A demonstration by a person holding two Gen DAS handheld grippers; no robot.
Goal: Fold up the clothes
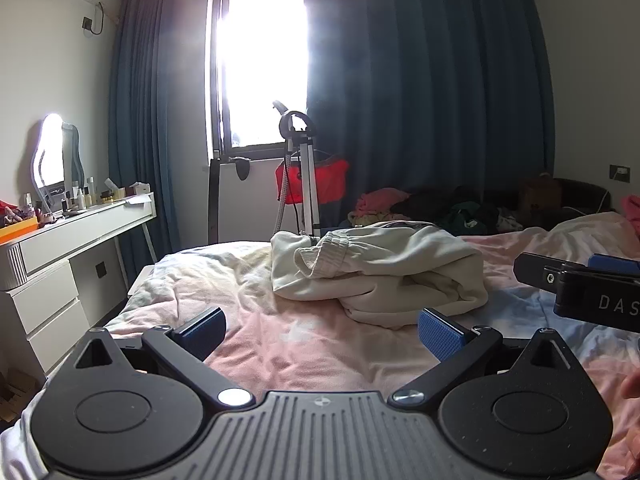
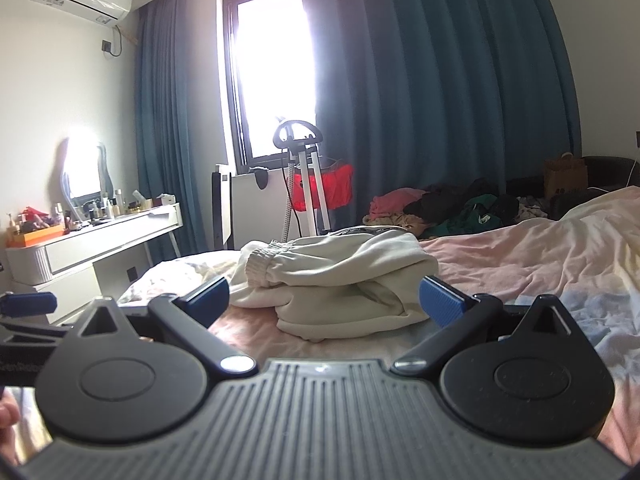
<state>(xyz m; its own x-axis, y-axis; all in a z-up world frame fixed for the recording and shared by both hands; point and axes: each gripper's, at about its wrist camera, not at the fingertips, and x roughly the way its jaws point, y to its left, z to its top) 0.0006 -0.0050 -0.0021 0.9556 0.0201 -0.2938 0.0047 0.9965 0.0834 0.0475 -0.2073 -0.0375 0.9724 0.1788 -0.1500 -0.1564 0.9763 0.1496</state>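
Observation:
A cream sweatshirt-like garment (image 1: pixel 376 272) lies bundled in rough folds on the pink bedsheet (image 1: pixel 304 344), a ribbed cuff showing at its left. It also shows in the right wrist view (image 2: pixel 340 280). My left gripper (image 1: pixel 320 330) is open and empty, a little short of the garment. My right gripper (image 2: pixel 324 300) is open and empty, its blue pads (image 2: pixel 440 304) just short of the garment on either side. The right gripper also shows at the right edge of the left wrist view (image 1: pixel 580 280).
A pile of mixed clothes (image 2: pixel 452 208) lies at the far side of the bed. A garment steamer stand (image 1: pixel 304 176) with a red item stands by the window. A white dresser (image 1: pixel 76 240) with bottles is at the left.

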